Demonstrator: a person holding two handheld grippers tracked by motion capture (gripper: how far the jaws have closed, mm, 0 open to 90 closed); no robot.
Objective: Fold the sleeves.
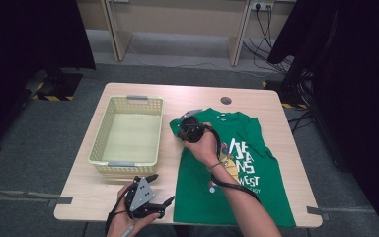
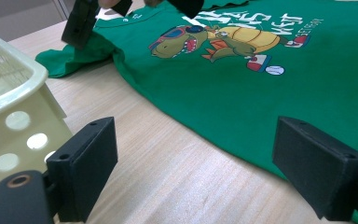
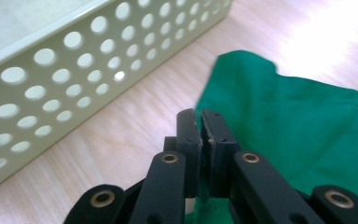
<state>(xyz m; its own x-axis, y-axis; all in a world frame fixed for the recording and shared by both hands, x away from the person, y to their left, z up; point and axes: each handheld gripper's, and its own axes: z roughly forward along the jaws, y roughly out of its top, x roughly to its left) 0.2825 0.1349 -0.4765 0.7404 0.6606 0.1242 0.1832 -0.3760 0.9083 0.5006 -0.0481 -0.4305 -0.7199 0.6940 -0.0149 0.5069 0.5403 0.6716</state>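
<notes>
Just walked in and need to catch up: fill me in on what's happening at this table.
A person works with a handheld gripper in each hand over a green T-shirt spread flat on the wooden table. The right gripper has its jaws shut on the shirt's sleeve edge, near the cream basket. The left gripper waits with jaws wide open at the table's near edge, beside the shirt's hem, holding nothing. The basket holds nothing.
</notes>
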